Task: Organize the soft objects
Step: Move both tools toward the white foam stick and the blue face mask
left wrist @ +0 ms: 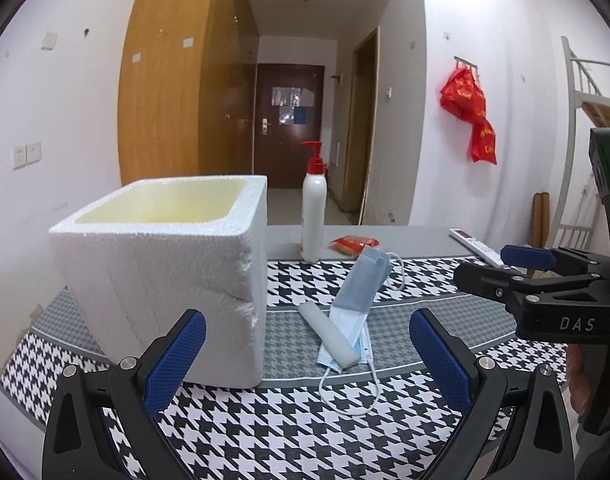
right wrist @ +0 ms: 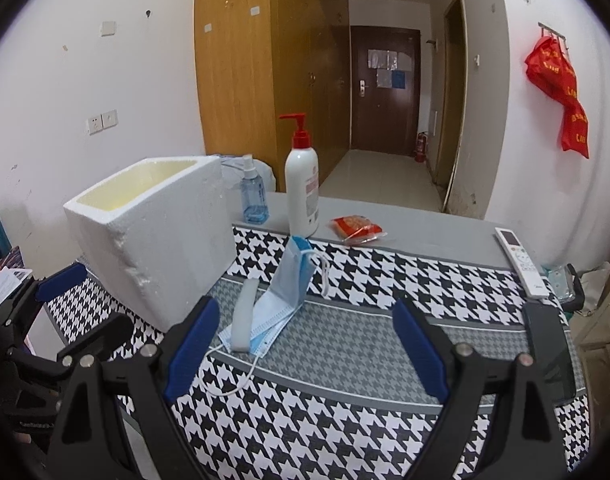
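Several blue face masks (left wrist: pixel 357 300) (right wrist: pixel 285 296) lie in a loose pile on the houndstooth tablecloth, one folded and propped up, an ear loop trailing toward me. A white foam strip (left wrist: pixel 331 336) (right wrist: pixel 243 316) rests across them. To their left stands an open white foam box (left wrist: pixel 165 276) (right wrist: pixel 157 240); nothing shows in the part of its inside that I see. My left gripper (left wrist: pixel 307 356) (right wrist: pixel 81 308) is open just short of the masks, beside the box's near corner. My right gripper (right wrist: pixel 307 344) (left wrist: pixel 501 268) is open too, to the right of the pile, nothing between its pads.
Behind the masks stand a white pump bottle (left wrist: pixel 314 208) (right wrist: pixel 303 184) with a red top and a blue spray bottle (right wrist: pixel 253 192). A red snack packet (left wrist: pixel 353 245) (right wrist: pixel 357 229), a white remote (left wrist: pixel 475 246) (right wrist: pixel 521 264) and a black phone (right wrist: pixel 549 356) lie at the right.
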Tool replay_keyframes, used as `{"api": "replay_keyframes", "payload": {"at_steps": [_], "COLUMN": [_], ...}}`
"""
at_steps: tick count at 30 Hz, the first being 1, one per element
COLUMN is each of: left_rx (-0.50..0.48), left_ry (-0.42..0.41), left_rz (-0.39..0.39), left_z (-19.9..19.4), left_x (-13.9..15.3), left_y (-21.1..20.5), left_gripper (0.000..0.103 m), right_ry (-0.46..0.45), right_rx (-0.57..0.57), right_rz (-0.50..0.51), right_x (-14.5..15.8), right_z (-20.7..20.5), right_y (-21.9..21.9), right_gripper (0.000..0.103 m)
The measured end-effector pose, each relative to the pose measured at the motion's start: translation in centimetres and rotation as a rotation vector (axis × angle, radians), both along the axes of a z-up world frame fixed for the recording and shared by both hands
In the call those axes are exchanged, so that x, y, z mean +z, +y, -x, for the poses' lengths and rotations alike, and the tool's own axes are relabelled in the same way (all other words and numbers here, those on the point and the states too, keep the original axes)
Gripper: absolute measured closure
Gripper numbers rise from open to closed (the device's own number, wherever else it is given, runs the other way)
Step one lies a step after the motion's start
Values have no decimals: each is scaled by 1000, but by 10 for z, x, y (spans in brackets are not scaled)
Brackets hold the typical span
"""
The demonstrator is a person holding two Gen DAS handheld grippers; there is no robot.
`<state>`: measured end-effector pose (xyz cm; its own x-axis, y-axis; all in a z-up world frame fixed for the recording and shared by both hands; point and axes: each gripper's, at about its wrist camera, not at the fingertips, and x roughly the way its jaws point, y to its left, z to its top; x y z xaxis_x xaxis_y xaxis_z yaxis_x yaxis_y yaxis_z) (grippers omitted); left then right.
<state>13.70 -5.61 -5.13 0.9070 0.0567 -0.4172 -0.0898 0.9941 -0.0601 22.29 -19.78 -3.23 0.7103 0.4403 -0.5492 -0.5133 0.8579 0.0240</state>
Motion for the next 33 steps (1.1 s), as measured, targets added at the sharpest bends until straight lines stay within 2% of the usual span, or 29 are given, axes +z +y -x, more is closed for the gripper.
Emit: {"api": "replay_keyframes", "payload": {"at_steps": [11, 21, 33], "left_rx": [40, 115, 196], "left_ry": [26, 58, 55], "left_rz": [42, 24, 15], "left_z": [-7, -15, -21], "left_x": [-9, -15, -17], "left_y": [-13, -24, -32], "left_gripper": [1, 1, 1], "right_ry": [13, 44, 58], "right_rx": [28, 78, 151], "right_rz": [23, 39, 67], "right_x": [1, -7, -12], "right_z": [-4, -16, -32], "right_y": [-11, -12, -11], "right_gripper": [12, 12, 12]}}
